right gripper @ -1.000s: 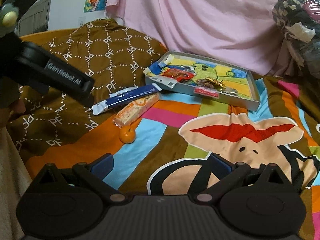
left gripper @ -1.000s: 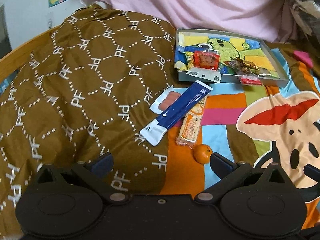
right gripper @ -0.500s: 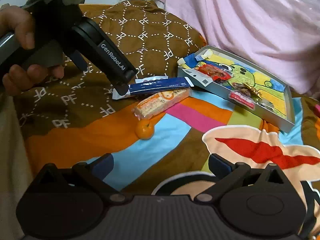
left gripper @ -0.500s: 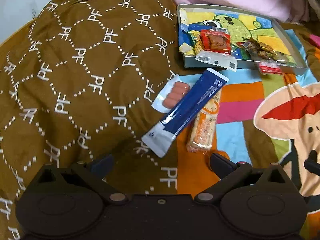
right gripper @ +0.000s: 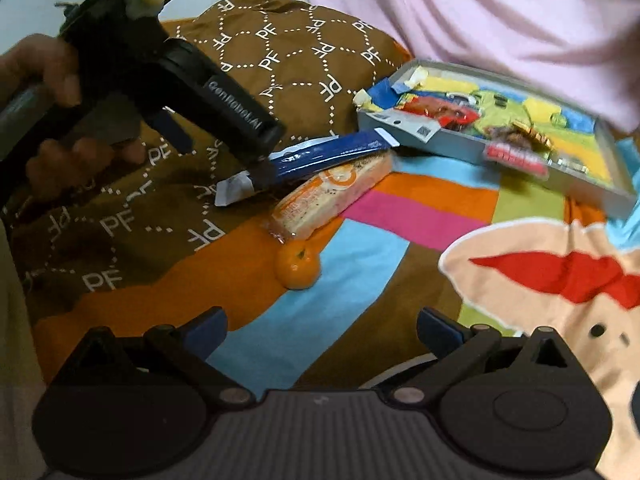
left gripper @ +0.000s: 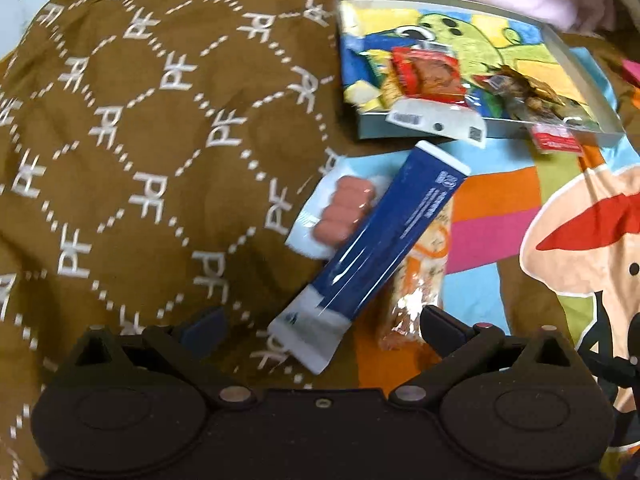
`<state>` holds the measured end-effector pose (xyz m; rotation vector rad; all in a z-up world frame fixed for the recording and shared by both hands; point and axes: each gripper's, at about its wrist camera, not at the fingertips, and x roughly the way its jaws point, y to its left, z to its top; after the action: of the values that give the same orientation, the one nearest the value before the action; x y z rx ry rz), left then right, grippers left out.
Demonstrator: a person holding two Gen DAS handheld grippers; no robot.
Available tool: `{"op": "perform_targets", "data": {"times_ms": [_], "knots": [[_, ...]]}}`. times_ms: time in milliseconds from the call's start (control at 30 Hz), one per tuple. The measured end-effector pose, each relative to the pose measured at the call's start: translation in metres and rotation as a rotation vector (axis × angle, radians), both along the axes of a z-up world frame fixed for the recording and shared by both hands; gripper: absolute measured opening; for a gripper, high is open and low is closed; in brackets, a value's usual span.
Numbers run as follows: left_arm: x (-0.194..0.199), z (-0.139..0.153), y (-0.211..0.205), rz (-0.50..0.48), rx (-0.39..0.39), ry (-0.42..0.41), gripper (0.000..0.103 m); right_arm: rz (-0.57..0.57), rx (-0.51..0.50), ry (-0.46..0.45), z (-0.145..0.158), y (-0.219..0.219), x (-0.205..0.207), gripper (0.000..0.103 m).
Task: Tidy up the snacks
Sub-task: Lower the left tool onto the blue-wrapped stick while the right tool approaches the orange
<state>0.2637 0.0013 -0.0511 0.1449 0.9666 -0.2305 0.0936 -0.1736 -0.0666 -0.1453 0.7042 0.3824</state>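
While the blue packet (left gripper: 374,250) lies mid-frame over a half-hidden sausage pack (left gripper: 338,210) and cracker bar (left gripper: 420,276), its print is too blurred to read. "GenRobot.AI" shows on the left gripper (right gripper: 224,156), spread wide around the packet's white end. Right gripper (right gripper: 320,330): wide, empty.
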Motion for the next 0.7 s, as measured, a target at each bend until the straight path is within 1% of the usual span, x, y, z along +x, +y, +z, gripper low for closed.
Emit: {"op": "perform_targets", "data": {"times_ms": [133, 233, 300, 433, 567, 633, 700], "knots": [[0.002, -0.001, -0.007, -0.031, 0.045, -0.028, 0.102, -0.015, 0.068, 0.025, -0.005, -0.007, 0.012, 0.103], [0.005, 0.002, -0.006, -0.042, 0.041, -0.051, 0.102, -0.036, 0.137, 0.036, -0.006, -0.013, 0.024, 0.103], [0.008, 0.004, -0.003, -0.043, 0.026, -0.063, 0.102, -0.041, 0.156, 0.018, -0.007, -0.013, 0.028, 0.103], [0.017, 0.007, 0.008, -0.033, -0.037, -0.077, 0.102, -0.032, 0.151, 0.017, -0.011, -0.008, 0.037, 0.103], [0.026, 0.008, 0.021, 0.03, -0.136, -0.077, 0.102, -0.007, 0.128, 0.034, -0.019, -0.001, 0.041, 0.103], [0.029, 0.006, 0.021, 0.017, -0.179, -0.066, 0.102, 0.002, 0.118, 0.03, -0.021, 0.001, 0.041, 0.103], [0.03, 0.003, 0.015, -0.026, -0.183, -0.059, 0.102, 0.016, 0.125, 0.023, -0.02, 0.003, 0.043, 0.103]]}}
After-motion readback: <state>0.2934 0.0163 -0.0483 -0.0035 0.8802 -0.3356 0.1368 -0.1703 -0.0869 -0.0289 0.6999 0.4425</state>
